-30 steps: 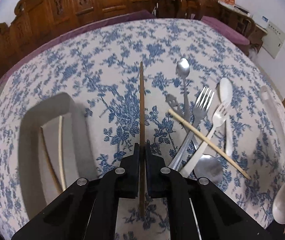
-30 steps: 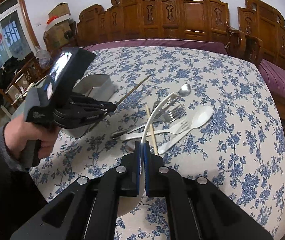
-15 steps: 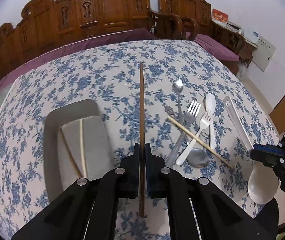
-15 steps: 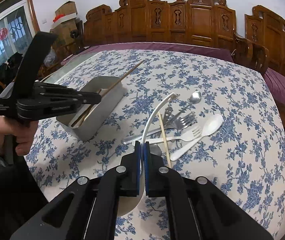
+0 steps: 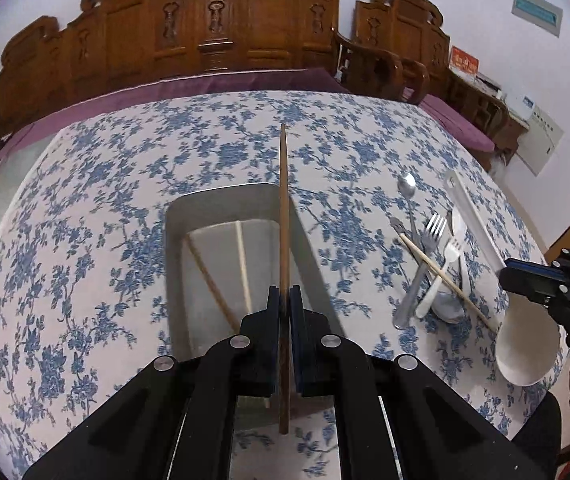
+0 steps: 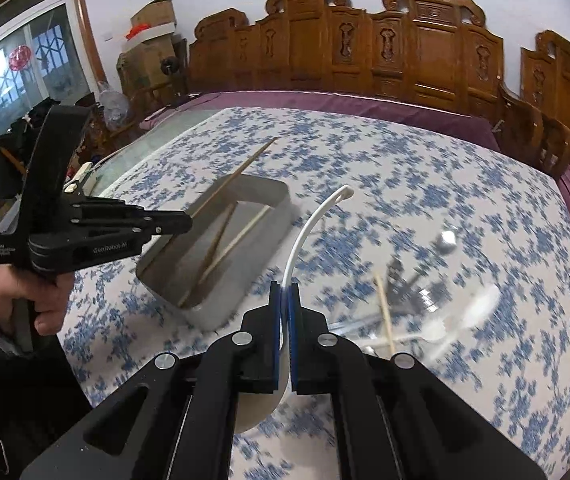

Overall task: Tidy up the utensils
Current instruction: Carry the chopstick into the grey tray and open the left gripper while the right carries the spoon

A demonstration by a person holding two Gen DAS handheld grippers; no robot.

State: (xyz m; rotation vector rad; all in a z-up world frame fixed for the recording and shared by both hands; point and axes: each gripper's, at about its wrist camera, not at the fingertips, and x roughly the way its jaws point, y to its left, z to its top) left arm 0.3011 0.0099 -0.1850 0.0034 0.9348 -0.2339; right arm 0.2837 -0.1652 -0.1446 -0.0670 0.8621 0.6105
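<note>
One brown chopstick lengthwise over tray.

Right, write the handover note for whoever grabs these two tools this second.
Left tool: shut on a dark chopstick, held over the grey tray.
Right tool: shut on the white ladle, bowl end toward the camera.
Done: two chopsticks lie in the tray.
Left: drop the held chopstick in the tray, place the ladle, then clear the pile on the tablecloth: light chopstick, metal fork, white plastic fork, metal spoon and other cutlery tangled beneath.
</note>
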